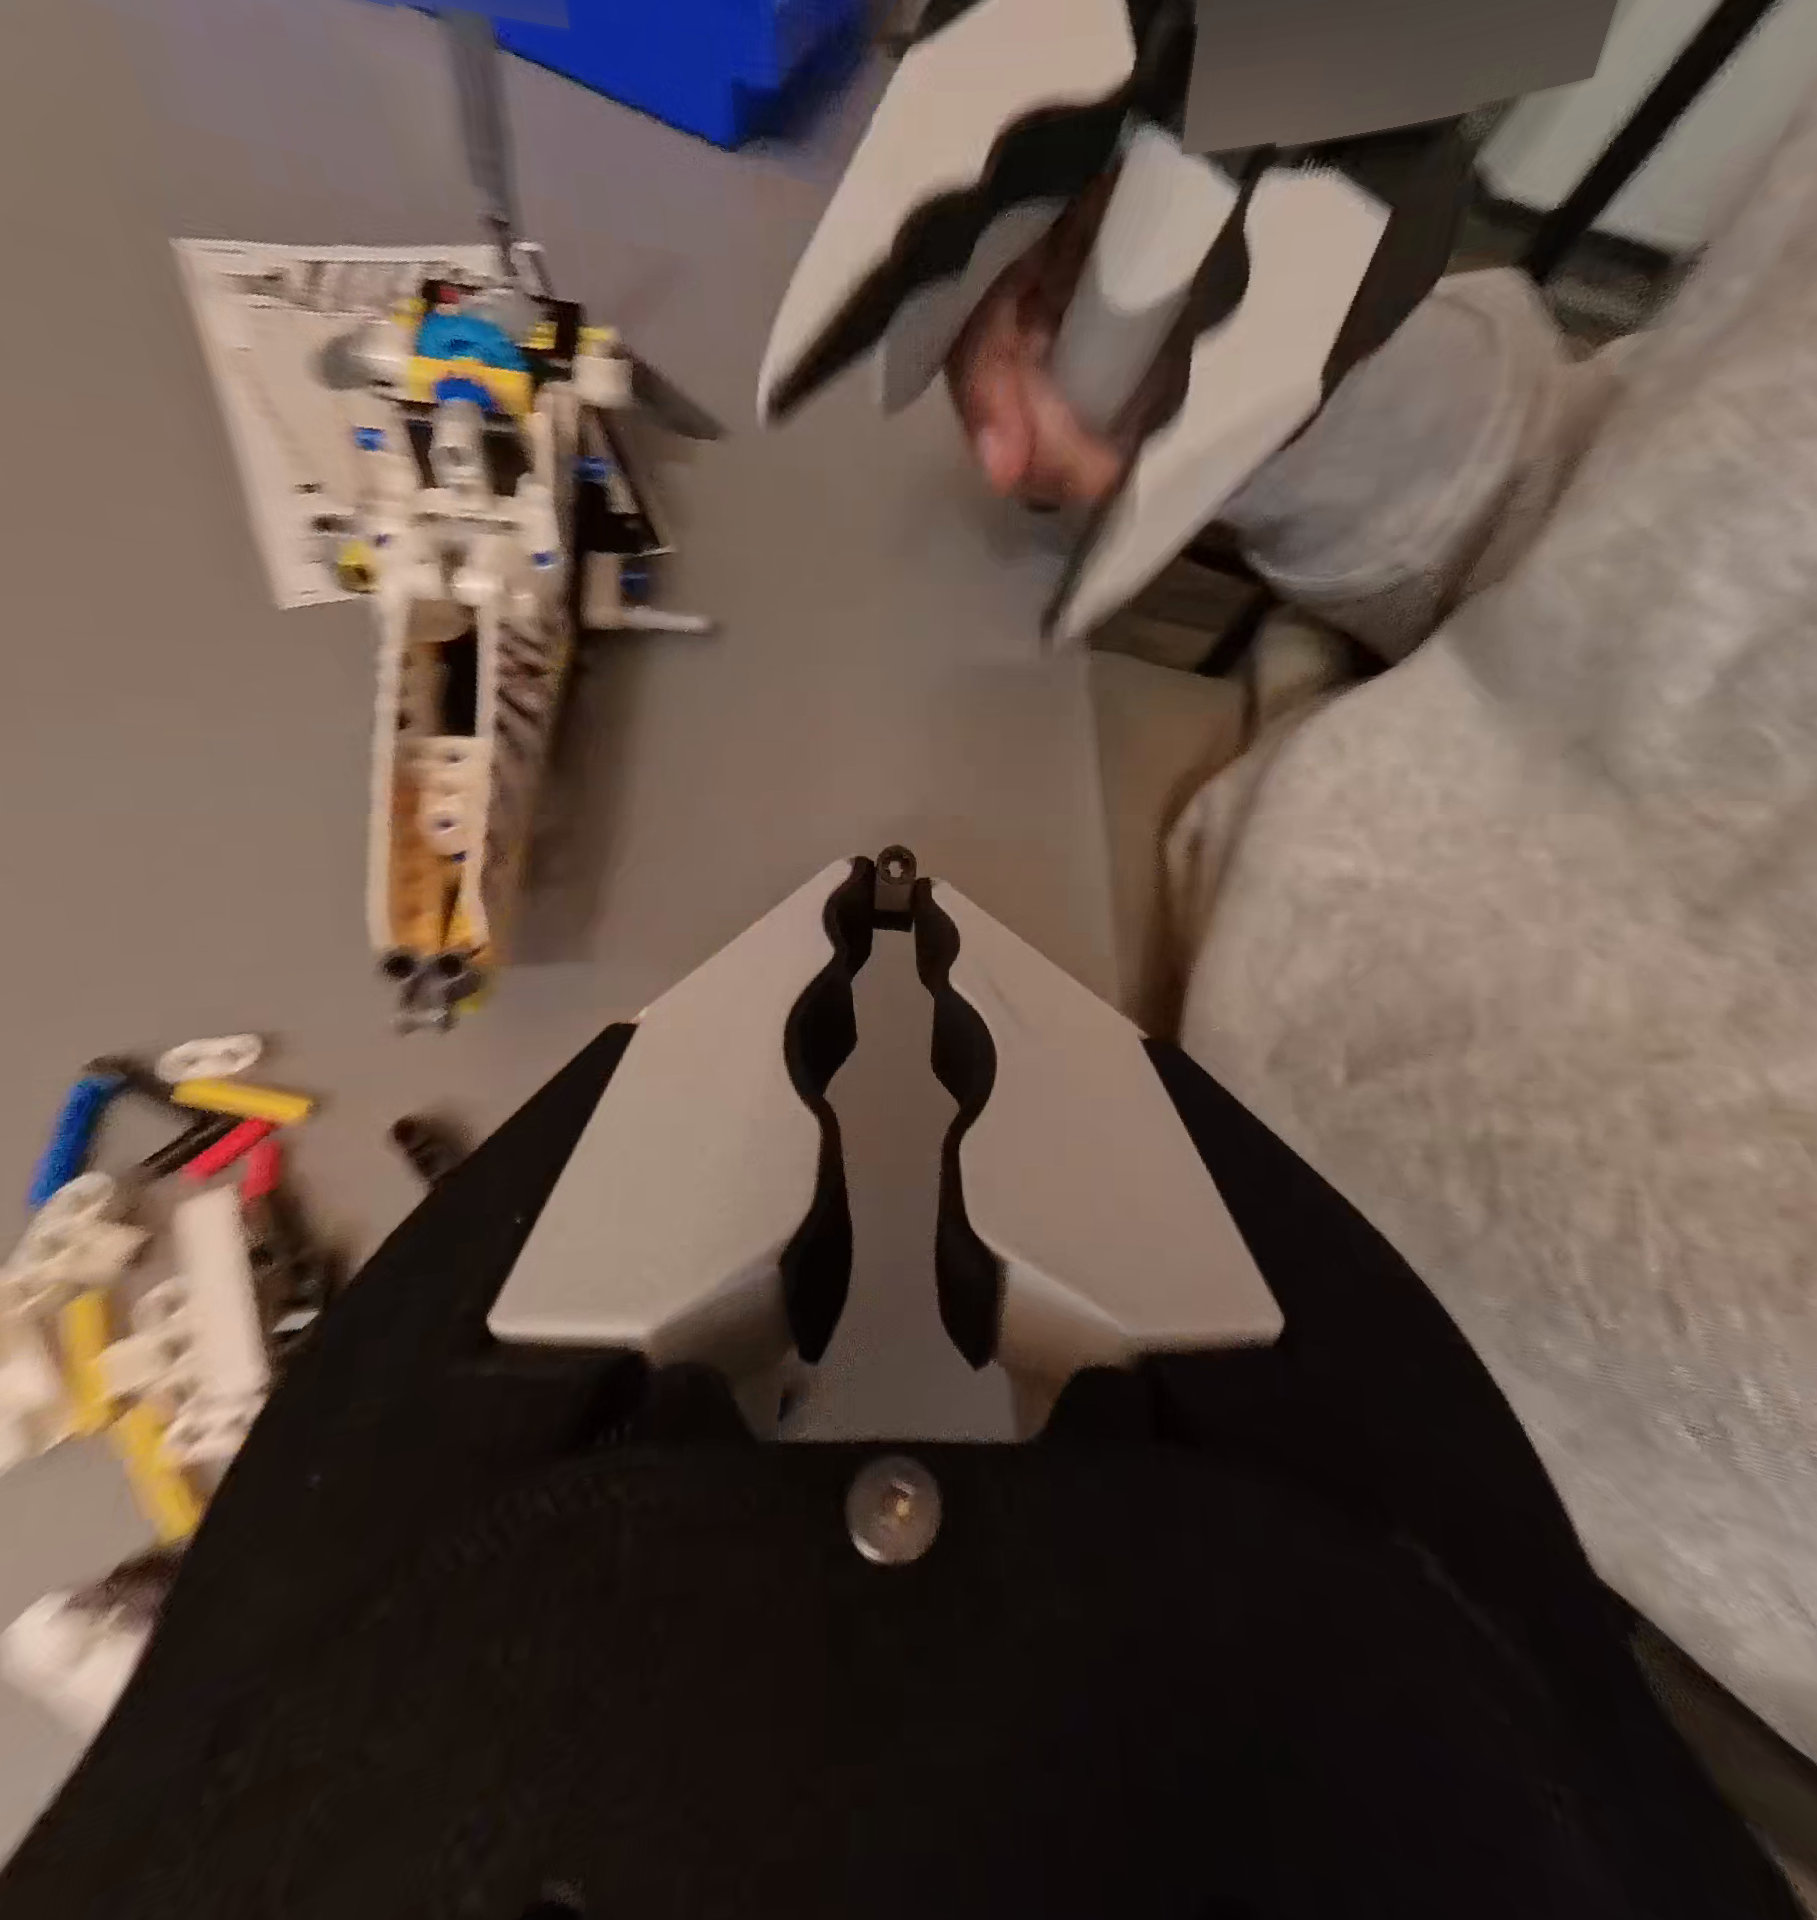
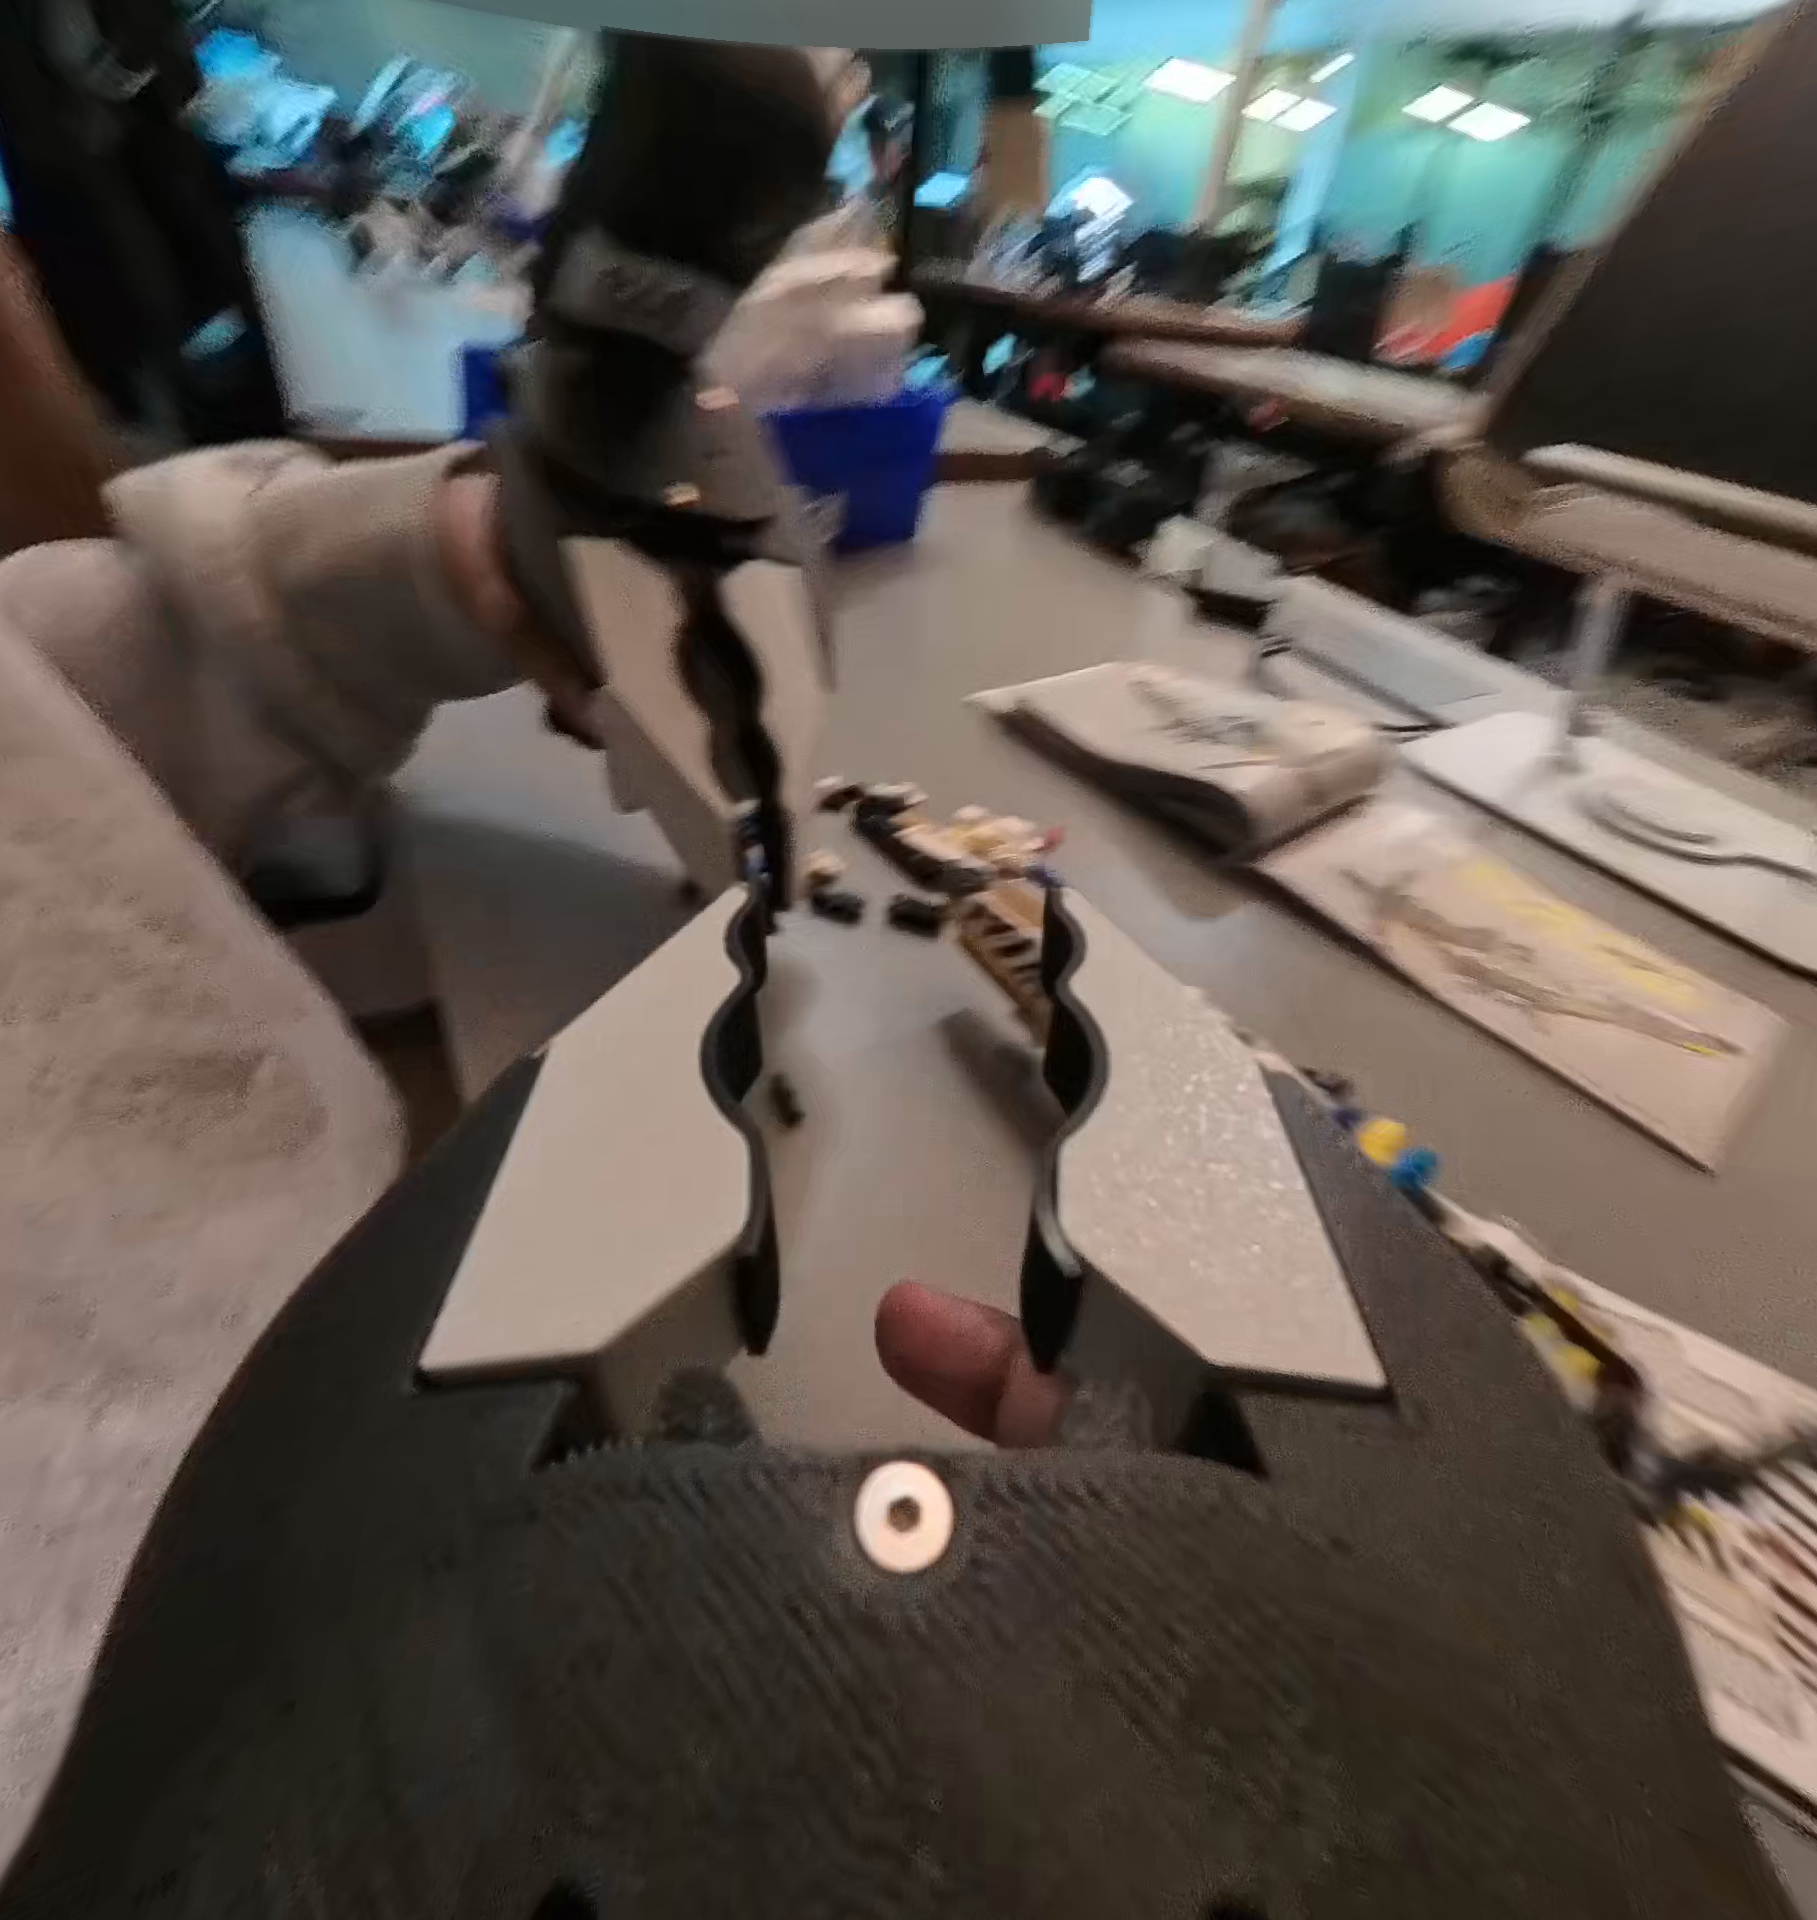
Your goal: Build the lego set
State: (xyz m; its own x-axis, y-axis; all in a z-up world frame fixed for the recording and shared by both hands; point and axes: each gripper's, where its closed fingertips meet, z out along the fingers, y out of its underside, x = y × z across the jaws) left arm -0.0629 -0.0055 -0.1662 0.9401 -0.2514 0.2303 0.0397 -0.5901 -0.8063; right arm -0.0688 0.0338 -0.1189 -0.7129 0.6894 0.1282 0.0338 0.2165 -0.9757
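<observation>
Left fingers [image 1: 837, 883]: pinching a small black pin [image 1: 895, 871] at the very tips.
Right fingers [image 2: 738, 935]: spread, empty.
Model [image 1: 464, 665]: on the bench [image 1: 831, 707], left of the pin.
Risk: shallow grip; the pin may twist loose during insertion.

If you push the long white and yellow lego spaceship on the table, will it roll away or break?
The lego spaceship looks long and lies flat on the grey table, so it would probably slide, not roll. Its thin side wings stick out, so they might snap off if pushed there.
</observation>
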